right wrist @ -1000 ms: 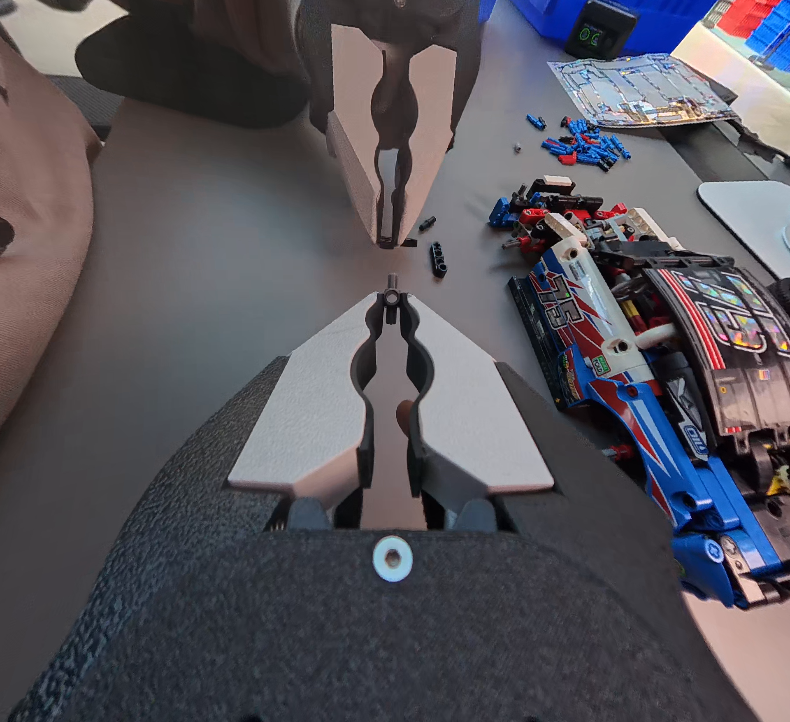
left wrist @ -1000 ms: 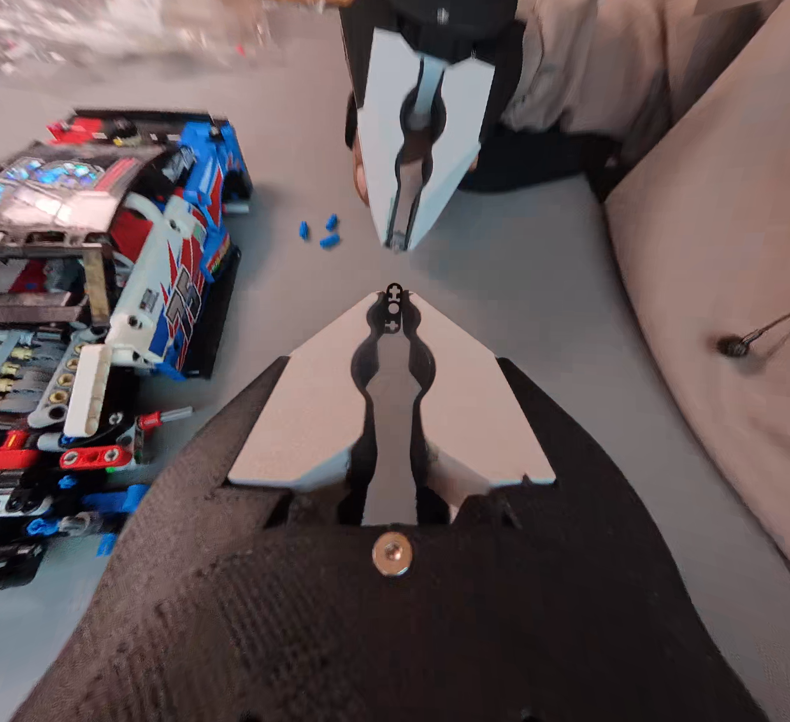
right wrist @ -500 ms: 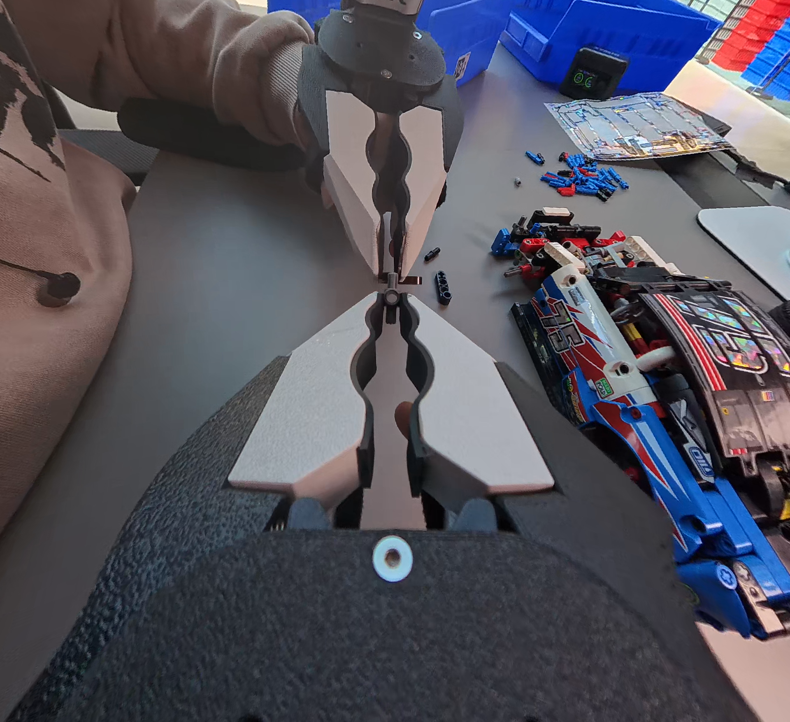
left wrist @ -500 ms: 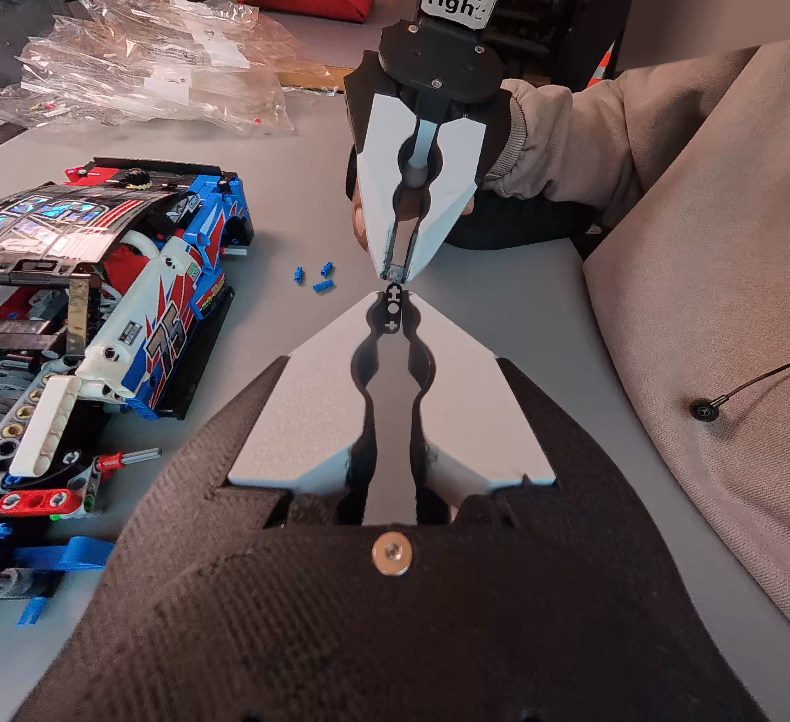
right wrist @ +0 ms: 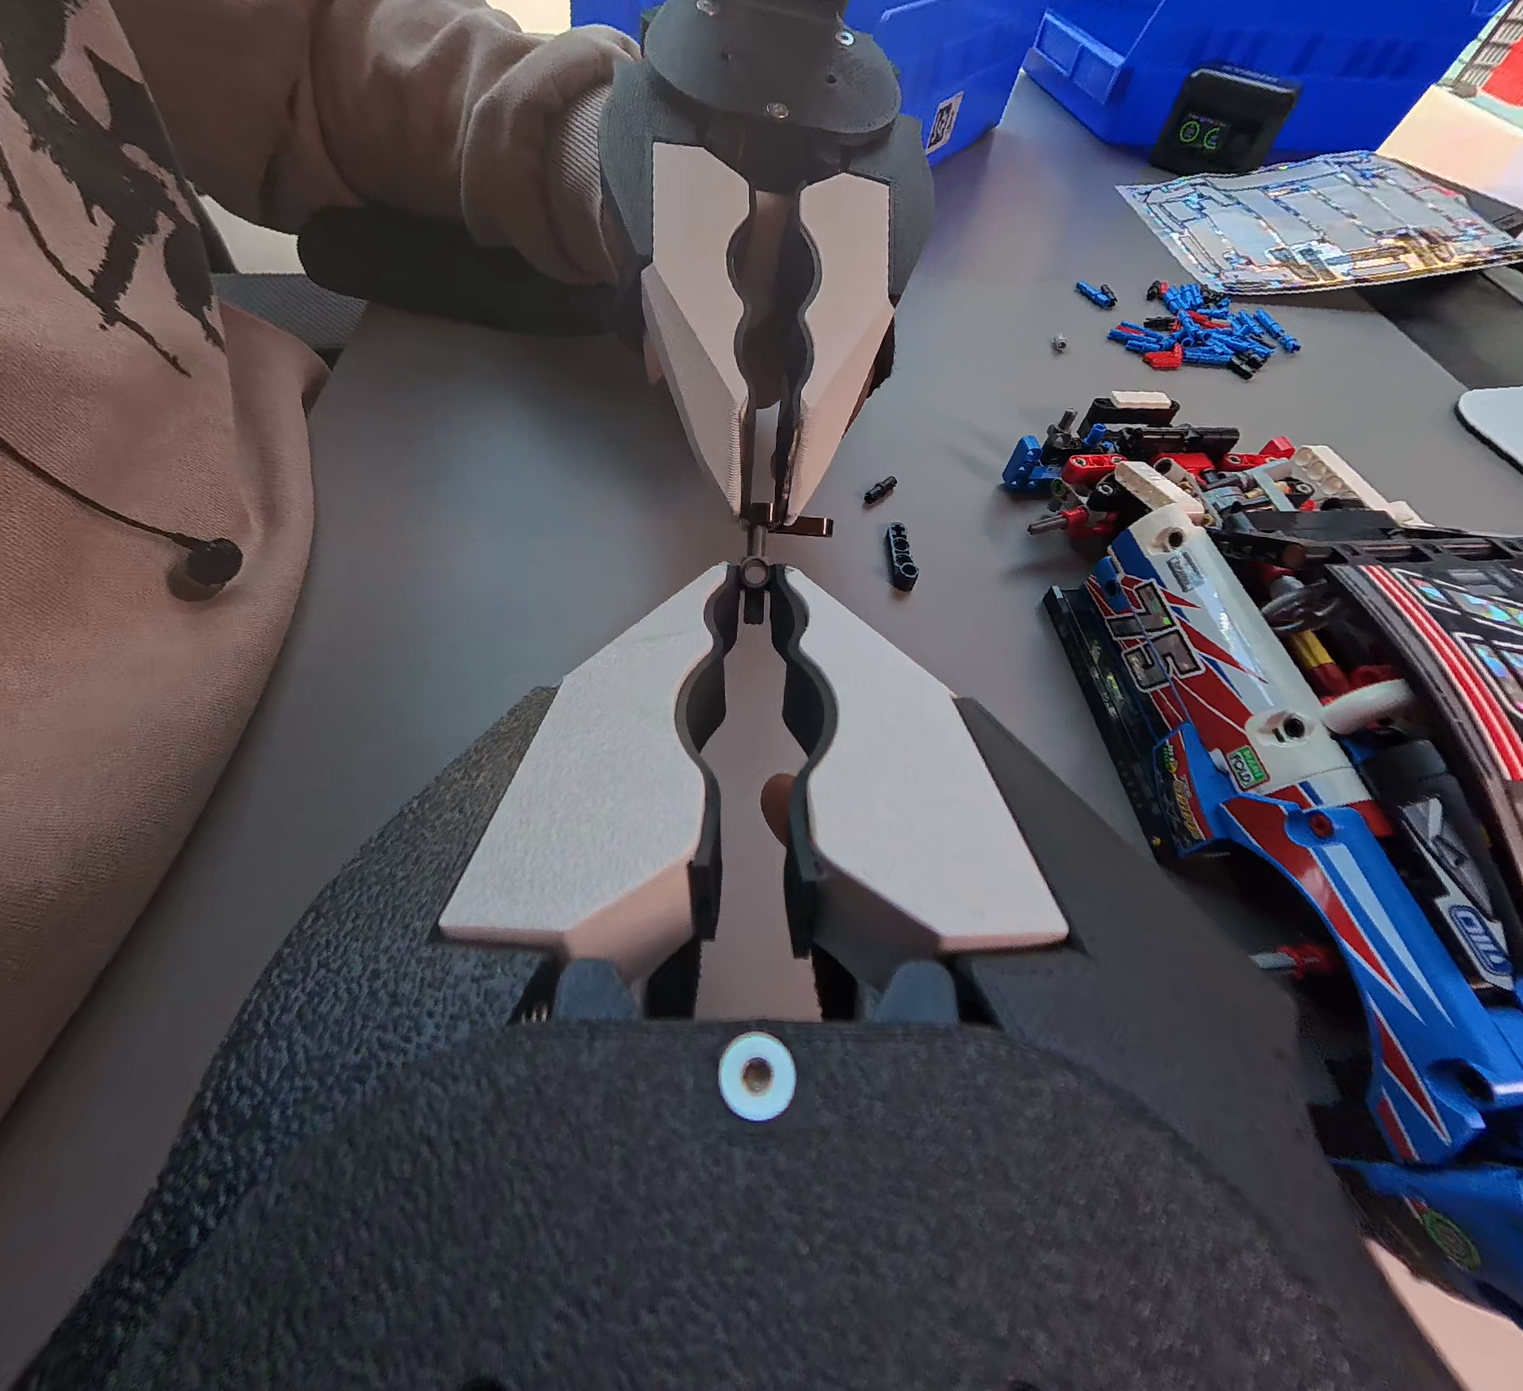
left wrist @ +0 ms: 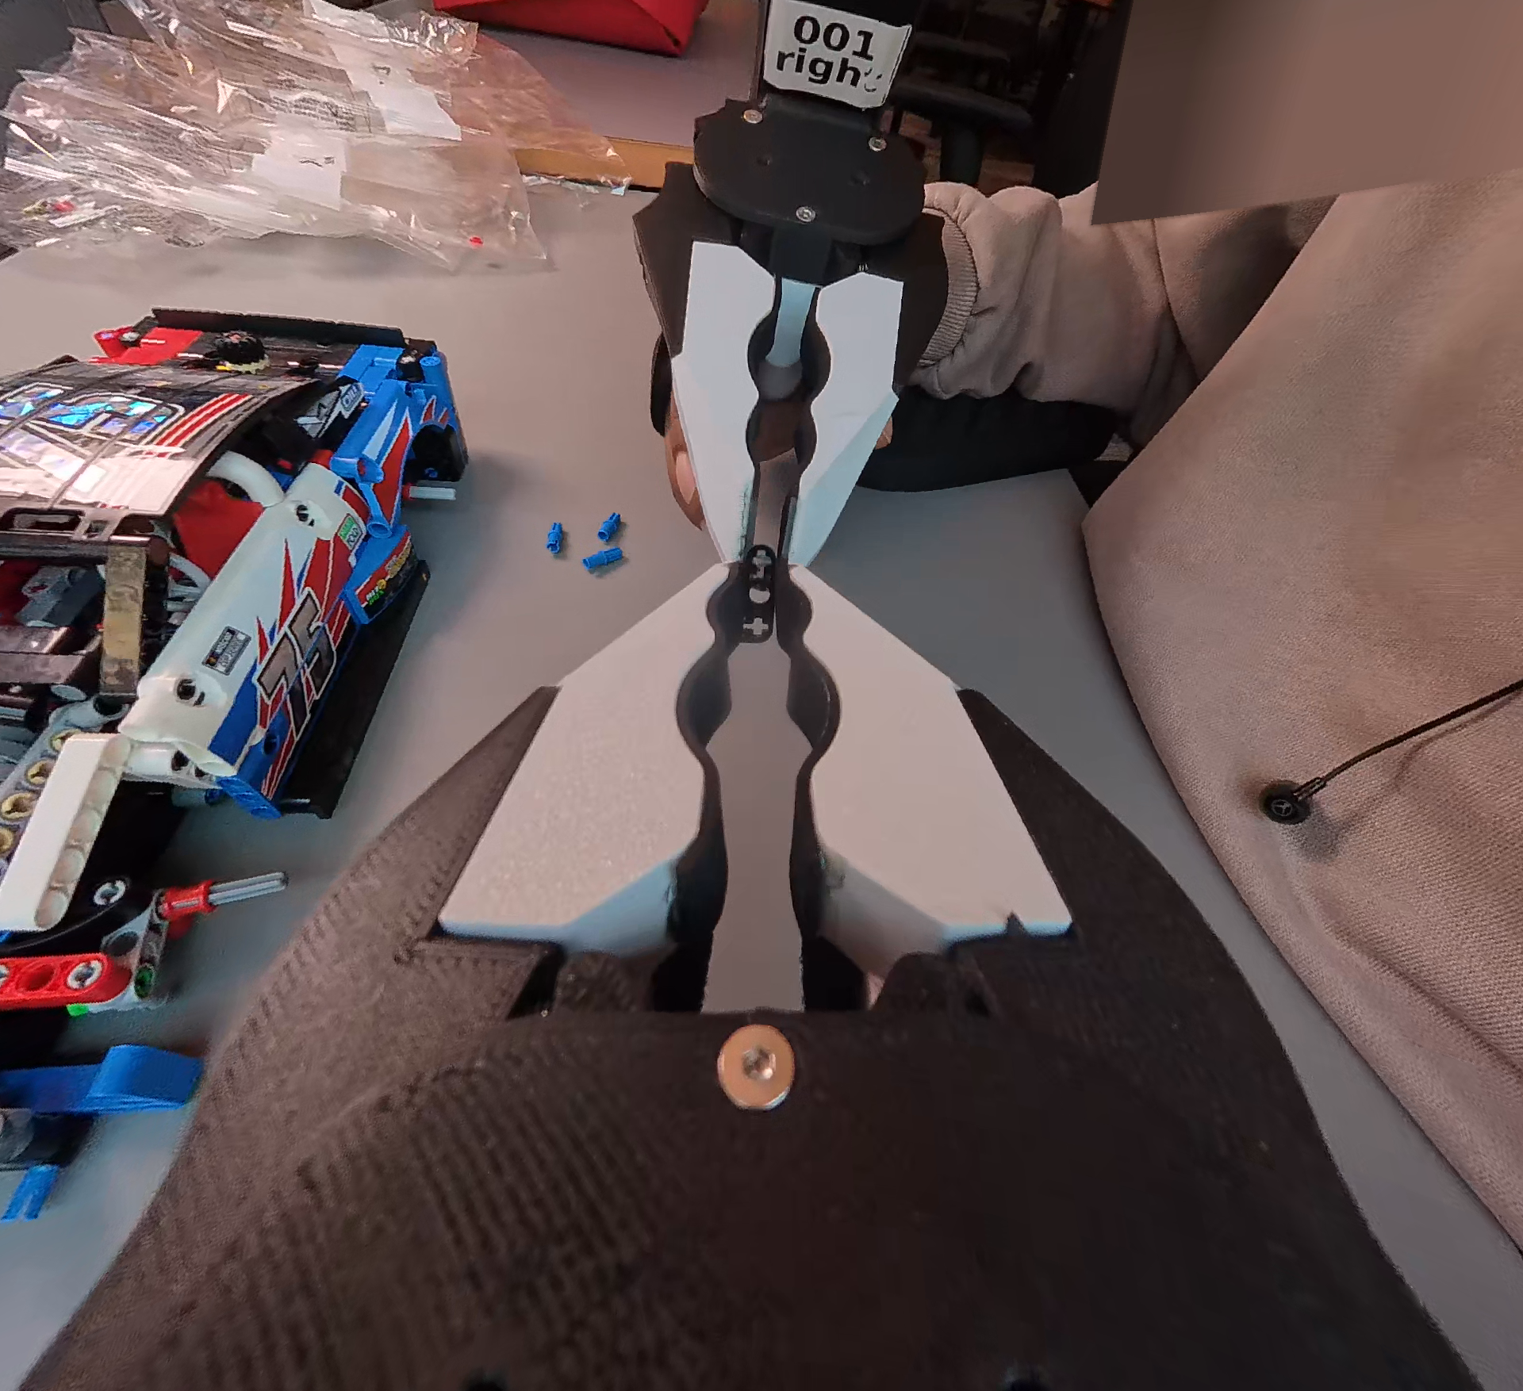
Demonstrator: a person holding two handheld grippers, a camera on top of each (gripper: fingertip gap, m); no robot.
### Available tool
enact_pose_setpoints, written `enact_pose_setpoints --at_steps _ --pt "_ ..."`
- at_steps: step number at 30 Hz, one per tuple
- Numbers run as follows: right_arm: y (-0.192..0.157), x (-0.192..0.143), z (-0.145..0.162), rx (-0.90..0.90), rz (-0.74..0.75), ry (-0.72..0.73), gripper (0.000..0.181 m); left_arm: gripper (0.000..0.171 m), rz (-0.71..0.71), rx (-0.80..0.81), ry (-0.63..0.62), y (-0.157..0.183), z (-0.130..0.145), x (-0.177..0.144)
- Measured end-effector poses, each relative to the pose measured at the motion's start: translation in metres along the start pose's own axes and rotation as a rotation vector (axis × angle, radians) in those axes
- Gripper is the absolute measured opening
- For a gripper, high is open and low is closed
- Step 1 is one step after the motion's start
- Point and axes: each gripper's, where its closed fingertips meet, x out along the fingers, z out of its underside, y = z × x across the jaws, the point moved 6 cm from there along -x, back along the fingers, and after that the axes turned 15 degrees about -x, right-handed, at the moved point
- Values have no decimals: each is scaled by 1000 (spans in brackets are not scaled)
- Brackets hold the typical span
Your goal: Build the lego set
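Pinching a short black beam point(left wrist: 756, 593), left gripper point(left wrist: 756, 569) meets right gripper point(right wrist: 754, 579), fingers closed on a black pin connector point(right wrist: 753, 587), tip to tip above table point(right wrist: 511, 527); lego car point(right wrist: 1286, 733) beside.

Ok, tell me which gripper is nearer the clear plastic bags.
Right. The right gripper stands beside the bags; the left gripper sits farther back, fingertip to fingertip.

Bare grey desk point(right wrist: 494, 494) is left open beside the tan sleeve point(right wrist: 387, 74). The other side is blocked by the blue, white and red toy car point(right wrist: 1286, 733).
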Motion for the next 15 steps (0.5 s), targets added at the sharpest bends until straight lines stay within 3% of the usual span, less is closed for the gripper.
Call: enact_pose_setpoints --at_steps 15 --pt "-2 -2 -6 103 -93 159 5 6 13 120 2 15 -2 -6"
